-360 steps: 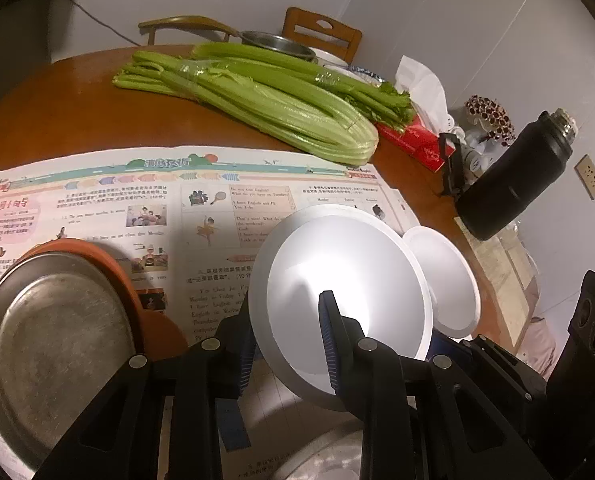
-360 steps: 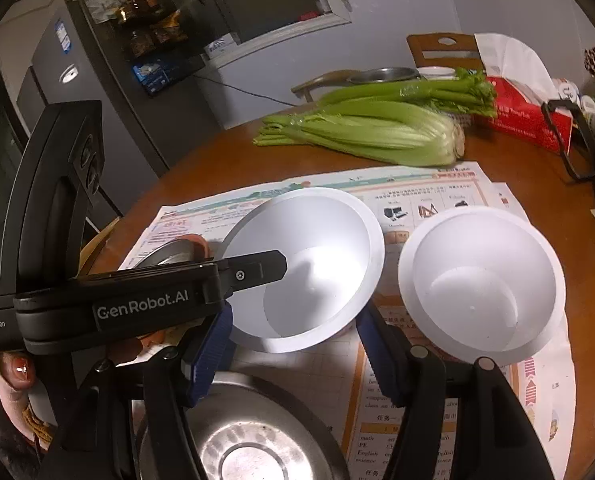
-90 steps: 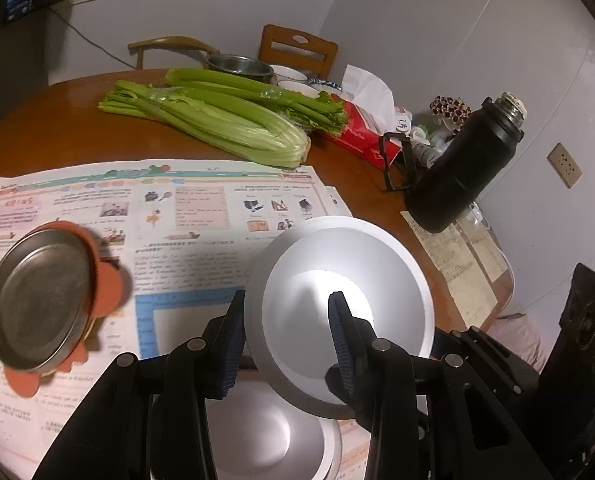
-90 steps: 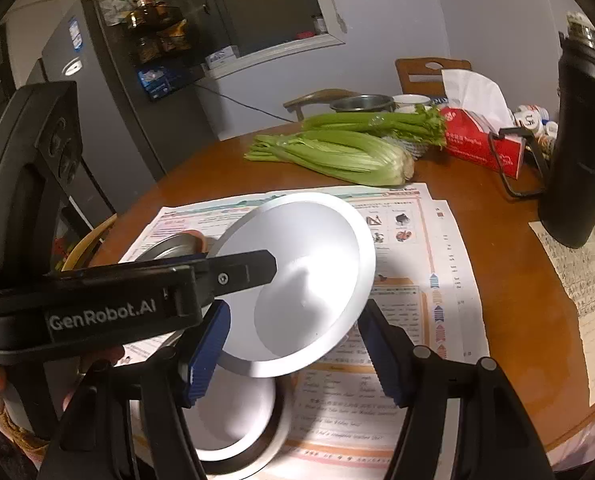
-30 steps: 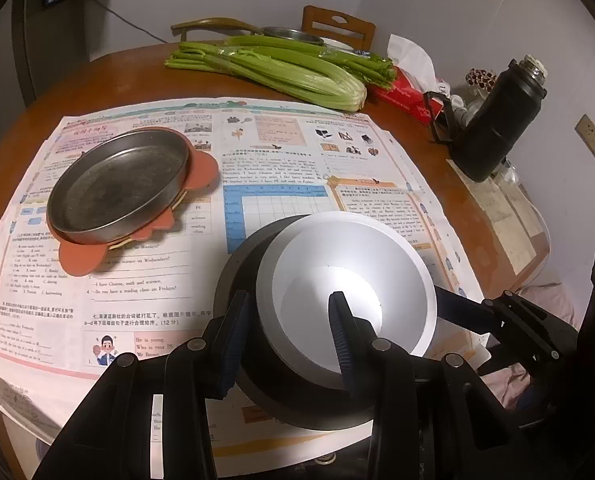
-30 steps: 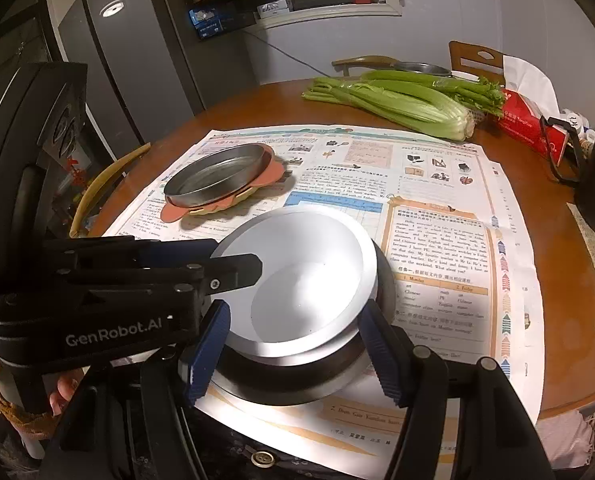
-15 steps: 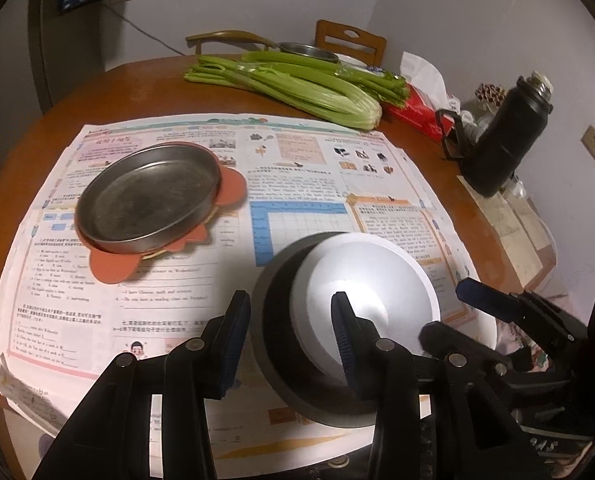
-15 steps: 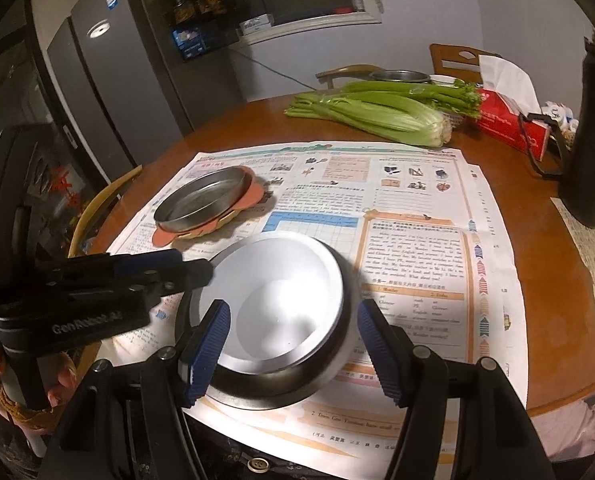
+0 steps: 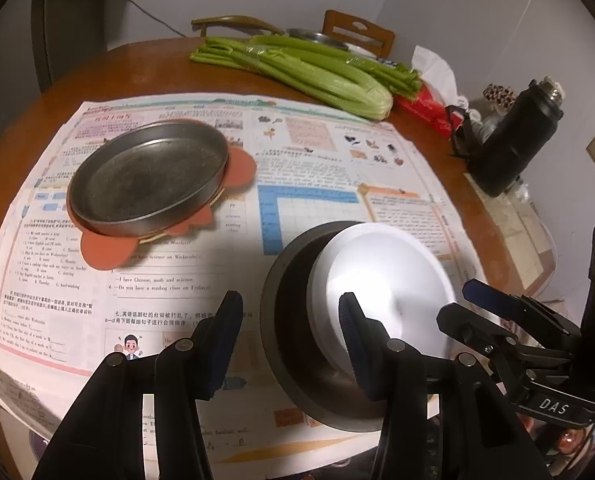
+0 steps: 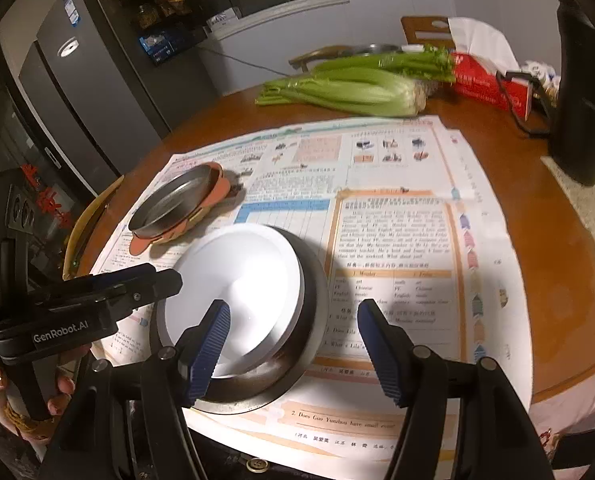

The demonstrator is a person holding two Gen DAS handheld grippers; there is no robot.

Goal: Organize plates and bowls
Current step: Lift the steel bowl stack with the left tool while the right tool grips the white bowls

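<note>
Left tool [image 9: 289, 320] had just been opening, letting the white bowl [image 9: 381, 280] nest in the dark metal bowl [image 9: 297, 344]; right tool [image 10: 293, 332] gaped empty.

Left gripper [image 9: 289, 332], jaws just opened wider, straddling the near rim of a dark metal bowl [image 9: 285, 320] without pressing it; a white bowl [image 9: 381, 276] nests inside. Beyond, a metal plate [image 9: 149, 180] rests on an orange plate [image 9: 109, 248] on the printed paper [image 9: 317, 152]. Celery [image 9: 305, 72], red tissue box [image 9: 425, 108] and black flask [image 9: 509, 148] occupy the far side of the round wooden table [image 9: 109, 76]. Right gripper [image 9: 481, 300] enters at lower right
</note>
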